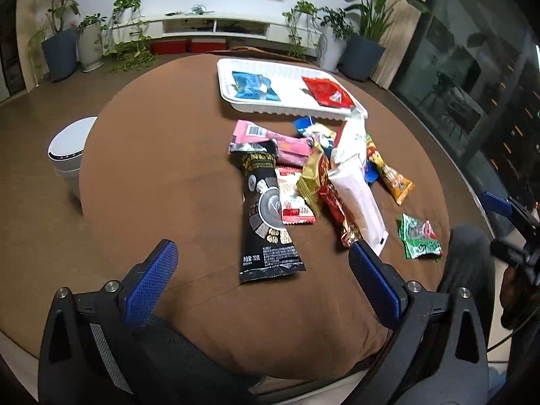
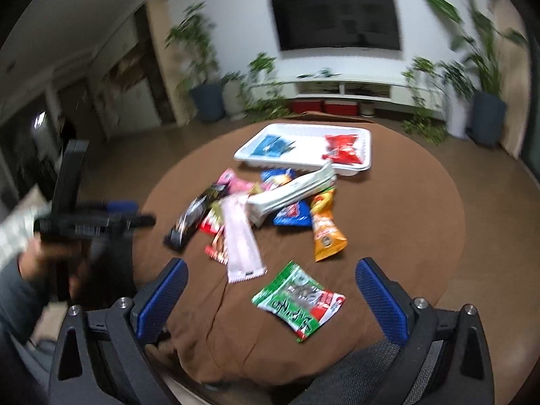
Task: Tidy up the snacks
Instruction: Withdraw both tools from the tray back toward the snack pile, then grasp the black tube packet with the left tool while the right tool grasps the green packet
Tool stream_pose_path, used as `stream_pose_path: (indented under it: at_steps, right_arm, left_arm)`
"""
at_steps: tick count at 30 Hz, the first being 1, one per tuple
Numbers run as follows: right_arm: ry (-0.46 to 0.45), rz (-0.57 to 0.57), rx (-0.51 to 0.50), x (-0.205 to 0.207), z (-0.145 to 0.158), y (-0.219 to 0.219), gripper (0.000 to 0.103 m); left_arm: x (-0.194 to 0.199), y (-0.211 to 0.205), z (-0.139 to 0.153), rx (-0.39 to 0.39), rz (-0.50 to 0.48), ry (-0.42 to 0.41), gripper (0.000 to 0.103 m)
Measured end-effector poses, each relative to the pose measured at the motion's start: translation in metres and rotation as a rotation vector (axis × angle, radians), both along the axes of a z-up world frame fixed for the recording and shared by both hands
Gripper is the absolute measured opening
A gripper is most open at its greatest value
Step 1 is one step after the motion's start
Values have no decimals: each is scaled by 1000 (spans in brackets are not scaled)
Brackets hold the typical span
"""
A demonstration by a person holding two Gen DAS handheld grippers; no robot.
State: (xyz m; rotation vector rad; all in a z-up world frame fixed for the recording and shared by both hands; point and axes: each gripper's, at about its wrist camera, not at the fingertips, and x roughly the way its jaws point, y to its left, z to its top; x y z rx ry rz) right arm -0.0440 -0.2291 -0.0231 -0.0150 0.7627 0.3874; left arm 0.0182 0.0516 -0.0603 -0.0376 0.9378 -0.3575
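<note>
The snacks sit in a loose heap of crinkly foil and plastic packets (image 1: pixel 314 175) on the round table with the brown cloth (image 1: pixel 162 175), just on the near side of the shallow white ribbed plastic tray (image 1: pixel 290 109) at the table's far edge. Two packets already lie in that tray: a flat blue packet (image 1: pixel 251 85) at its left end and a red packet (image 1: pixel 329 92) at its right, well apart, which looks like sorting by colour or kind.

Closest to the tray in the heap are a pink wrapper (image 1: pixel 270 138) and a long white packet (image 1: pixel 354 182) that leans up against the tray's near rim. Further out lies a long black packet with pictured biscuits (image 1: pixel 266 209), end toward the left gripper (image 1: pixel 263 263), whose blue-padded jaws stand wide apart and empty above the cloth, so I'd guess it is the next pick. An orange packet (image 2: pixel 325 233) lies to the right of the heap.

Farthest from the tray, alone by the near edge, is a small green and red sachet (image 2: pixel 300 298). The right gripper (image 2: pixel 270 280) hovers over it, released and holding nothing, the sachet between its spread fingers; that view is blurred.

Beyond the tray are potted plants (image 1: pixel 60 33) and a wall screen (image 2: pixel 335 17).
</note>
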Motion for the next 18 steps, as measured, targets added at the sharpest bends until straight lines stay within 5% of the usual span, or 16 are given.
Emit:
stream_pose_path:
  at_steps: [8, 18]
  right_arm:
    - [169, 226, -246, 30, -31, 14, 89]
    - [367, 412, -314, 72, -67, 13, 74]
  left_arm:
    - [8, -2, -3, -2, -36, 36, 101]
    - [35, -8, -1, 60, -119, 69, 101]
